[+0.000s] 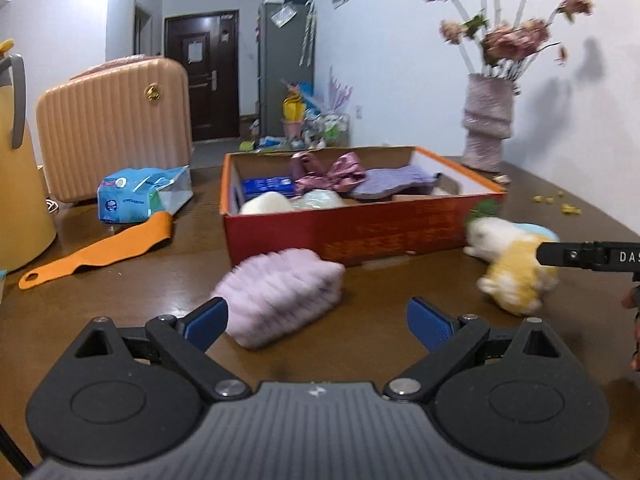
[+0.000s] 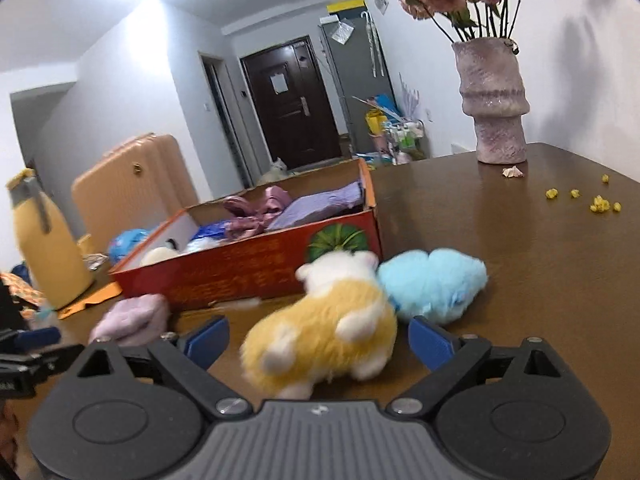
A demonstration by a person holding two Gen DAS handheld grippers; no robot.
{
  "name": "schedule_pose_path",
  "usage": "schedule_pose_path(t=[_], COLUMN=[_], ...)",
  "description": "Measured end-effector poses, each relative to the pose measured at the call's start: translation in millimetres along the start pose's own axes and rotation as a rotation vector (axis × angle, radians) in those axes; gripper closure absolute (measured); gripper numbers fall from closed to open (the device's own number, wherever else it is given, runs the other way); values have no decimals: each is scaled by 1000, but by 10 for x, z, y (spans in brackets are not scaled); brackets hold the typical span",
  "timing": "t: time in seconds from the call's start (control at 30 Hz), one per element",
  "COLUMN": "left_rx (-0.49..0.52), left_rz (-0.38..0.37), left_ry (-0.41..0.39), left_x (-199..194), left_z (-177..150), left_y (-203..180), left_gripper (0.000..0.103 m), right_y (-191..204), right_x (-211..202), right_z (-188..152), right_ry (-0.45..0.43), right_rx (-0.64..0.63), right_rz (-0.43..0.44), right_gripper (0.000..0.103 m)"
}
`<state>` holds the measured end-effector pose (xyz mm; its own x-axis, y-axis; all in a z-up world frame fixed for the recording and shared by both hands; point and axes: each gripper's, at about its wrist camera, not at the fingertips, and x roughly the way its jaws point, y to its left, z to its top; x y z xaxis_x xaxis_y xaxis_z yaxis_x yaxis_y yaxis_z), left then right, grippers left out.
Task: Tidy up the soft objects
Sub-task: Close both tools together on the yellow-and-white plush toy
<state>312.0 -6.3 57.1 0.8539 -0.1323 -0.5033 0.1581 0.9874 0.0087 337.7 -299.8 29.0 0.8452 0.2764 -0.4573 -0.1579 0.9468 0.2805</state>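
While both tongs gape, right tongs (image 2: 318, 338) straddle yellow plush (image 2: 320, 340), seemingly untouched.

1. Support surface: a dark brown wooden table (image 1: 380, 344), glossy finish.
2. A red cardboard box (image 1: 360, 228) sits mid-table, open at the top.
3. A lilac fluffy pouch (image 1: 280, 296) lies just in front of the box.
4. A yellow-and-white plush toy (image 2: 324, 332) and a light blue plush toy (image 2: 434, 284) lie touching each other near the box's right corner.
5. A pink textured vase (image 2: 494, 100) stands upright at the far edge.
6. Small yellow crumbs (image 2: 600, 202) lie scattered on the right.
7. An orange flat scoop (image 1: 100, 252), a blue plastic packet (image 1: 140, 194) and a yellow jug (image 1: 16, 184) occupy the left side.
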Motion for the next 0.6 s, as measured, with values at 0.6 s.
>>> schedule_pose_path(t=[0.6], left_rx=[1], left_rz=[-157], left_ry=[4], left_x=[199], left_z=[-37], left_y=[95], left_gripper=[9], right_y=[1055], right_x=[52], right_z=[-375], right_ry=[177], right_rx=[-472], right_rz=[470], right_gripper=[17])
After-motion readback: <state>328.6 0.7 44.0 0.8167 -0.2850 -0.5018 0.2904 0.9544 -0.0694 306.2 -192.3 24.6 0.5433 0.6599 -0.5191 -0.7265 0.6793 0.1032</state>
